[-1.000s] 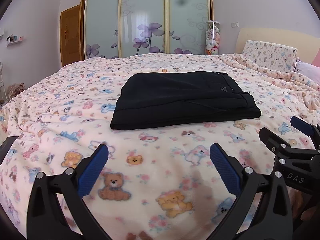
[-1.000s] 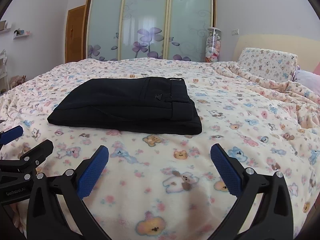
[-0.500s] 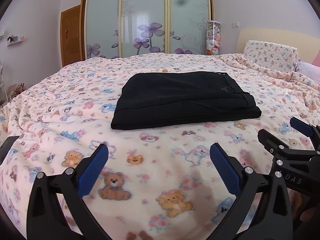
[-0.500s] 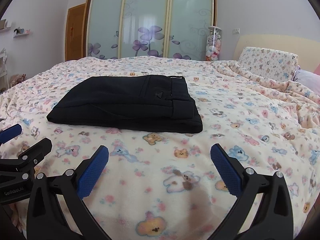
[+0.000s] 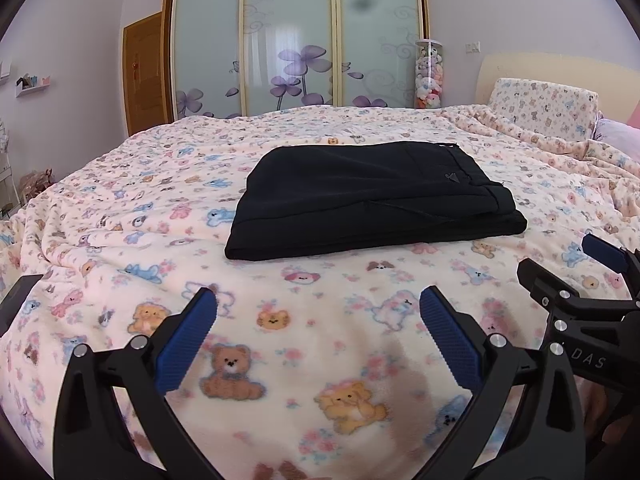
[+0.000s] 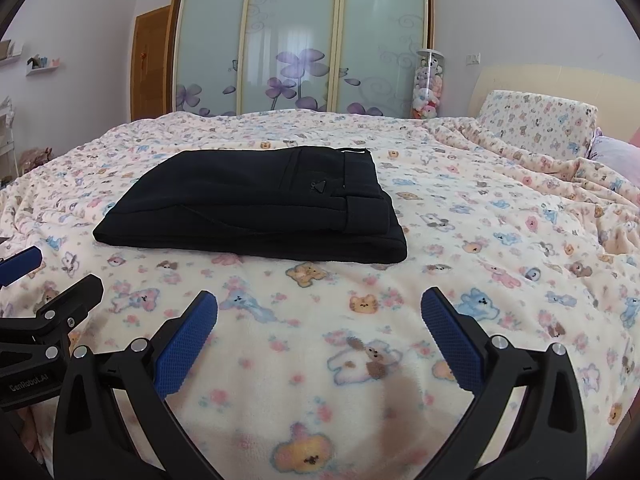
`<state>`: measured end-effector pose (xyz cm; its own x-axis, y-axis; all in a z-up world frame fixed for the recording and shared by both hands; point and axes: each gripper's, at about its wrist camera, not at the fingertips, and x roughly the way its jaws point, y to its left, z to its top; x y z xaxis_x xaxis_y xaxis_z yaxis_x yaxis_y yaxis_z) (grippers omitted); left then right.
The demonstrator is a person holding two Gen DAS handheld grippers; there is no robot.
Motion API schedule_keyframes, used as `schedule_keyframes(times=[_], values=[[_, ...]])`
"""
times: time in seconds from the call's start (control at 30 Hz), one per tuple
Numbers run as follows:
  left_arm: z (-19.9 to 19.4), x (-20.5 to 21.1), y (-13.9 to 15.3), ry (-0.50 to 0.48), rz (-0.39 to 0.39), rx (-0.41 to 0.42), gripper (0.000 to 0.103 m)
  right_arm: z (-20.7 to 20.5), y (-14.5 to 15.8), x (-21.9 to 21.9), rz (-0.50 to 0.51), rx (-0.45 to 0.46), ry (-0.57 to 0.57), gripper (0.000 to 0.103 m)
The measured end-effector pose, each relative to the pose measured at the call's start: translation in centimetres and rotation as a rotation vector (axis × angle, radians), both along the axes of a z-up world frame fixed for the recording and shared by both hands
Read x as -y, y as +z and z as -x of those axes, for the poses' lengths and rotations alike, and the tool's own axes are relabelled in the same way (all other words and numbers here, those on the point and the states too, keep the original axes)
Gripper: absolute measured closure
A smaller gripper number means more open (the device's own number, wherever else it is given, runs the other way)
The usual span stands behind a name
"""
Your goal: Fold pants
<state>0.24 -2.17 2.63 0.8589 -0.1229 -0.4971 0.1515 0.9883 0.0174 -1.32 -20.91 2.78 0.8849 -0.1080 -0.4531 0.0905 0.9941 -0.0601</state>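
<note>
The black pants (image 5: 372, 196) lie folded into a flat rectangle on the bear-print blanket (image 5: 280, 360), waistband to the right; the right wrist view shows the same pants (image 6: 256, 204) left of centre. My left gripper (image 5: 318, 332) hovers open over the blanket, well short of the pants, with nothing between its blue pads. My right gripper (image 6: 319, 332) is open too, empty, equally far back. Each view catches the other gripper at its edge: the right gripper (image 5: 580, 280) in the left wrist view, the left gripper (image 6: 48, 292) in the right wrist view.
A bear-print pillow (image 5: 540, 106) leans on the headboard at the right, with rumpled bedding (image 6: 580, 184) below it. Sliding wardrobe doors (image 5: 296, 40) with purple flowers and a clear tube of plush toys (image 5: 429, 74) stand beyond the bed. A wooden door (image 5: 144, 72) is at left.
Both grippers have barely shifted; the view has drifted very slightly. The pants lie as before and both grippers stay open.
</note>
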Motion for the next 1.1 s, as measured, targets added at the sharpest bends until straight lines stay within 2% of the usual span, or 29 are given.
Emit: schedule_keyframes(times=[1.1], values=[[-0.1,0.2,-0.3,-0.011,-0.01,0.001,0.002,-0.7,-0.4,1.2,-0.007,-0.014,0.012,0.001]])
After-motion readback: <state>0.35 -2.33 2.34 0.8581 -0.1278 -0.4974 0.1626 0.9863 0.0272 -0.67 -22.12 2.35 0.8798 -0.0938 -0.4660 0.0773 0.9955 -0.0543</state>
